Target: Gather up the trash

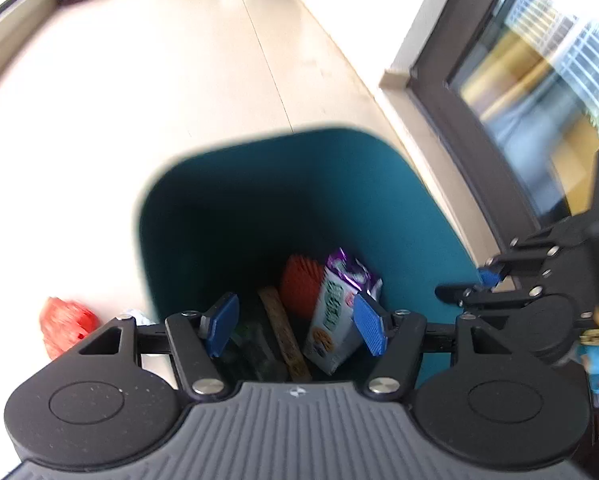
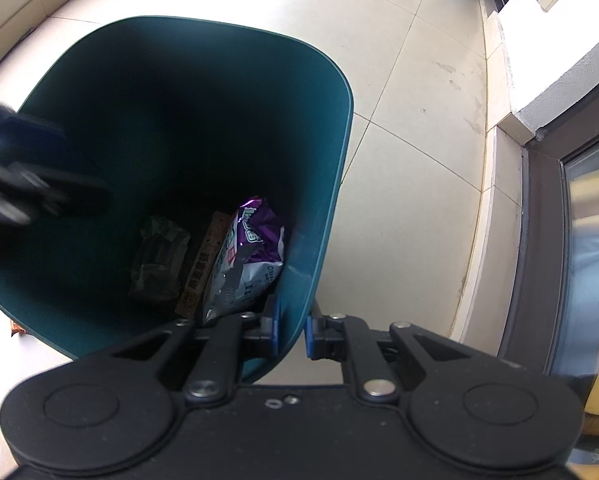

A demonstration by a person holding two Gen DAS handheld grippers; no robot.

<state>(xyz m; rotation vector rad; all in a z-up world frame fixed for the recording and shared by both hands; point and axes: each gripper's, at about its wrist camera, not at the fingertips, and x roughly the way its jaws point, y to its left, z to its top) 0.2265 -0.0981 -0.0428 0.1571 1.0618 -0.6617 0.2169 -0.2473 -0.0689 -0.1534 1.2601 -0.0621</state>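
Bin (image 2: 323,184), teal, on tiled floor (image 1: 179,80): holds purple snack bag (image 2: 251,256), brown wrapper (image 2: 203,268), crumpled dark wrapper (image 2: 159,260), orange item (image 1: 299,288). Right gripper (image 2: 291,330) clamps the bin's rim; left gripper (image 1: 295,324) hangs over the bin, jaws apart and empty. Outstanding, by my reckoning: red bag (image 1: 63,324) and white scrap (image 1: 139,316) on floor beside bin.

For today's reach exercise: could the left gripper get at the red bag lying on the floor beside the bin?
Probably yes: the left gripper is open and empty over the bin, and the red bag lies uncovered on open floor.
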